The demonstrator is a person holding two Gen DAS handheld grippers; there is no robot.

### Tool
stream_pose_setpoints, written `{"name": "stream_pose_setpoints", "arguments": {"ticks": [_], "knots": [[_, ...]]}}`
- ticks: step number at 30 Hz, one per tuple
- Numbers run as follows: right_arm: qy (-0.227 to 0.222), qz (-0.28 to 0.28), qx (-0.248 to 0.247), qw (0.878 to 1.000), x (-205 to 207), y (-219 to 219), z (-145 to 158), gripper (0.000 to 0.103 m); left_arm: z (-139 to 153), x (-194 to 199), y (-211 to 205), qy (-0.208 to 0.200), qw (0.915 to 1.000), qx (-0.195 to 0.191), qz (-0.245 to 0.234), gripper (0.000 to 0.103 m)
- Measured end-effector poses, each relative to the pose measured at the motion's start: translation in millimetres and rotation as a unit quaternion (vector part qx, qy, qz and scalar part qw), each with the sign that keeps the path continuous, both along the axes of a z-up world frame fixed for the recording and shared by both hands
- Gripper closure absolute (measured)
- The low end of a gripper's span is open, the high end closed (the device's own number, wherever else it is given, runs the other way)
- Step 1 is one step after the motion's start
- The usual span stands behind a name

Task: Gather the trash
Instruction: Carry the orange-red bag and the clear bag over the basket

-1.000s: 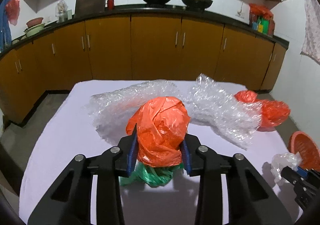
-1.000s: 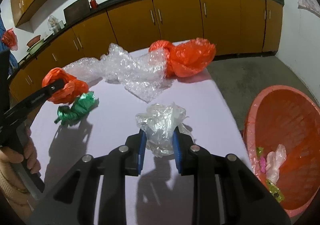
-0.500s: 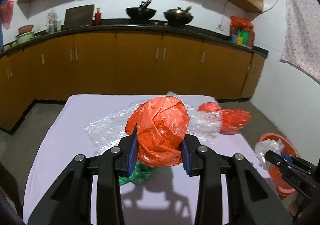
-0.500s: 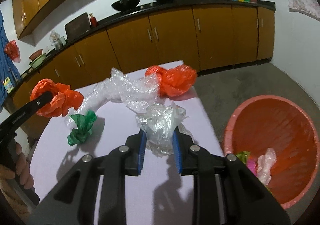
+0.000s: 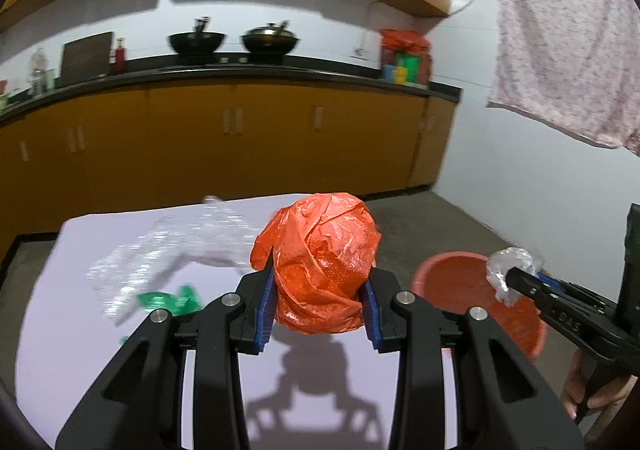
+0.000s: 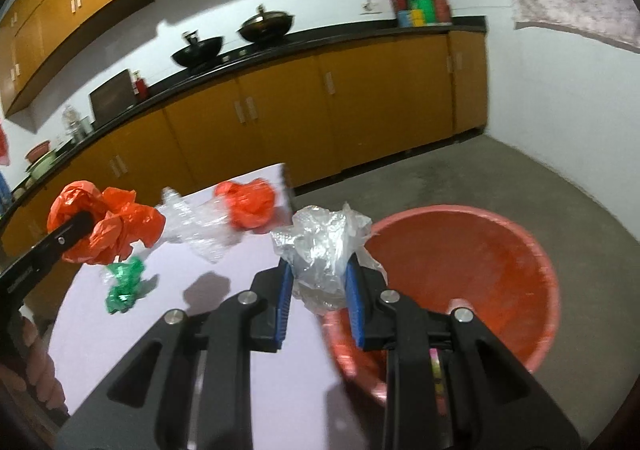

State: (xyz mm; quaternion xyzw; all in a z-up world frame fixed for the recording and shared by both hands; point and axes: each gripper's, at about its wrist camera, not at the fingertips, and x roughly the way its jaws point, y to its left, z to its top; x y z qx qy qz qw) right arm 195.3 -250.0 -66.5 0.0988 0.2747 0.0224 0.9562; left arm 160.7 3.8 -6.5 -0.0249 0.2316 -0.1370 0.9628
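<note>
My left gripper [image 5: 320, 304] is shut on a crumpled orange plastic bag [image 5: 324, 262], held above the white table [image 5: 72, 330]. My right gripper [image 6: 318, 292] is shut on a wad of clear plastic [image 6: 324, 246], which hangs at the table's right edge over the rim of an orange basin [image 6: 472, 274] on the floor. In the left wrist view the right gripper [image 5: 516, 282] with its clear wad reaches over that basin [image 5: 452, 282]. In the right wrist view the left gripper [image 6: 86, 226] shows at the left with the orange bag [image 6: 116, 228].
On the table lie a green wrapper [image 6: 126, 284], a sheet of bubble wrap [image 5: 176, 250] and a second orange bag [image 6: 248, 204]. Some wrappers lie in the basin's bottom. Wooden cabinets [image 5: 240, 138] run behind the table. Bare concrete floor [image 6: 520, 186] lies to the right.
Both grippers have risen and swung to the right with their loads. The right one now holds the clear plastic at the basin's rim instead of over the table.
</note>
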Motion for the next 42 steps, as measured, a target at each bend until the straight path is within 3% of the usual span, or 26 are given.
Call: {"name": "stream_pose_setpoints", "arguments": {"ticks": [15, 42], "knots": [[-0.007, -0.079, -0.015, 0.997, -28.1, -76.7, -1.5, 0.078, -13.7, -6.2, -84.5, 0.017, 0.9934, 0.007, -0.113, 0.067], [0.002, -0.101, -0.005, 0.995, -12.6, -100.2, -11.7, 0.078, -47.6, 3.8, -154.4, 0.052, 0.9823, 0.046, -0.174, 0.067]]}}
